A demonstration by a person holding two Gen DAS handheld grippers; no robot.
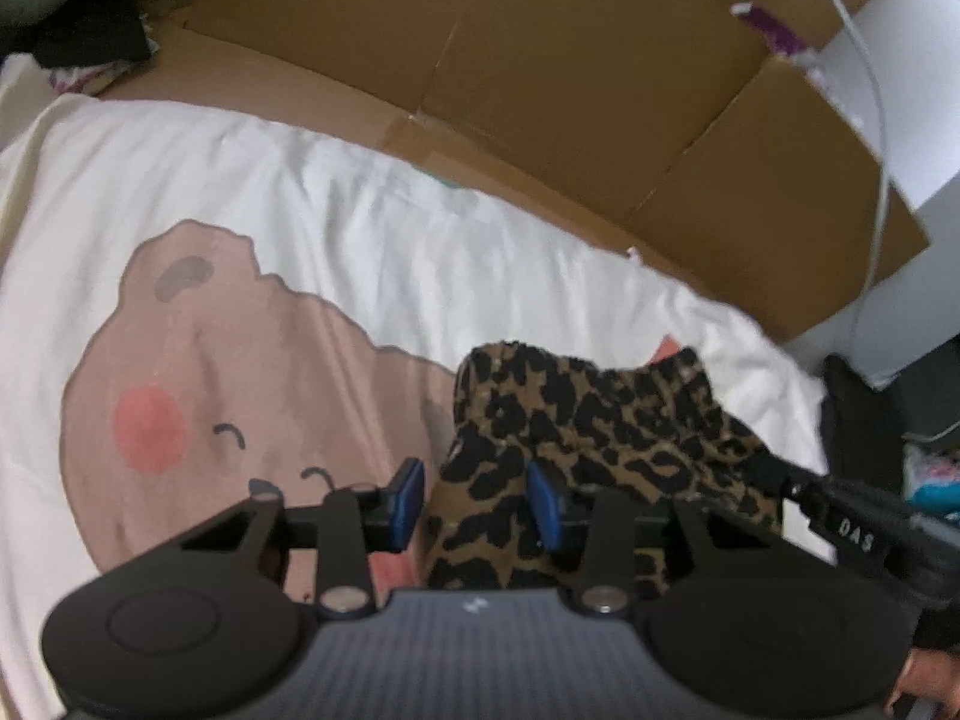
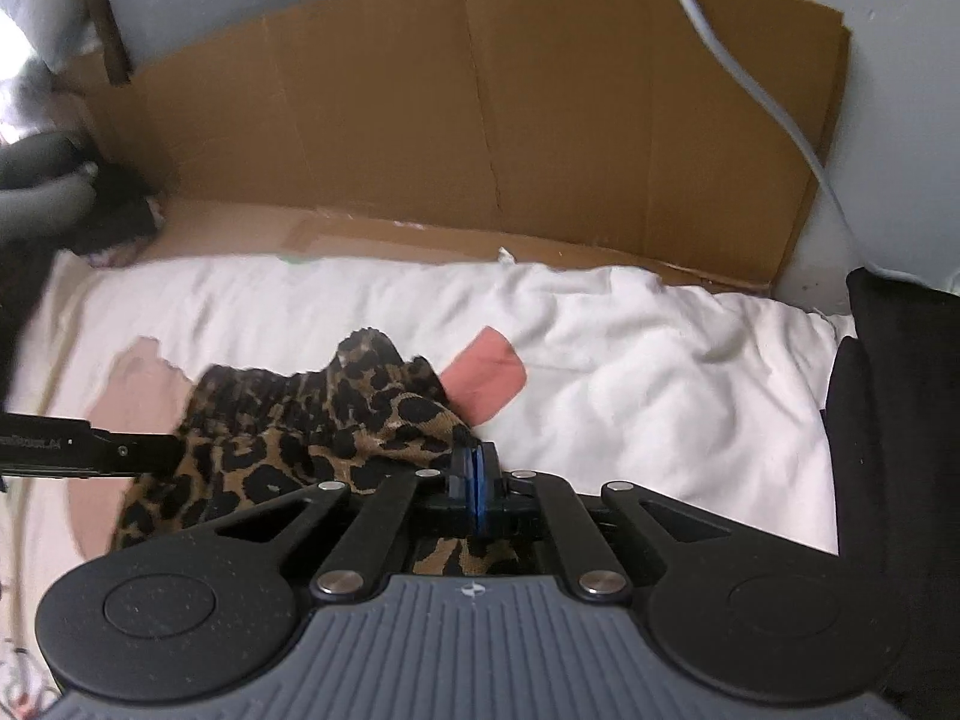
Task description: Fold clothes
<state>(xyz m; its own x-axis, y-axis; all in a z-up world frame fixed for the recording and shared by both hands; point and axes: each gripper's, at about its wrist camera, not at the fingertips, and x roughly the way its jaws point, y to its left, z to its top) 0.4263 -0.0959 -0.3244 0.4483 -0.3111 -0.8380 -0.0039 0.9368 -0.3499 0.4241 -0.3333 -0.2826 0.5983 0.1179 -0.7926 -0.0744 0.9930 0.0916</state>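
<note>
A leopard-print garment [image 1: 600, 420] lies bunched on a white bedcover [image 1: 300, 192] printed with a pink bear. My left gripper [image 1: 477, 504] hangs over the garment's left edge. Its blue pads [image 1: 408, 498] stand apart with a strip of the cloth between them, and I see no squeeze on it. In the right wrist view the same garment [image 2: 288, 420] spreads to the left. My right gripper [image 2: 474, 480] is shut, its pads pinched together on the garment's right edge. The right gripper's black body [image 1: 852, 528] shows at the garment's right side in the left wrist view.
A flattened brown cardboard sheet [image 2: 480, 120] stands along the far side of the bed. A white cable [image 2: 750, 90] hangs across it at the right. Dark fabric [image 2: 900, 420] lies at the right edge and dark items [image 1: 90, 30] at the far left corner.
</note>
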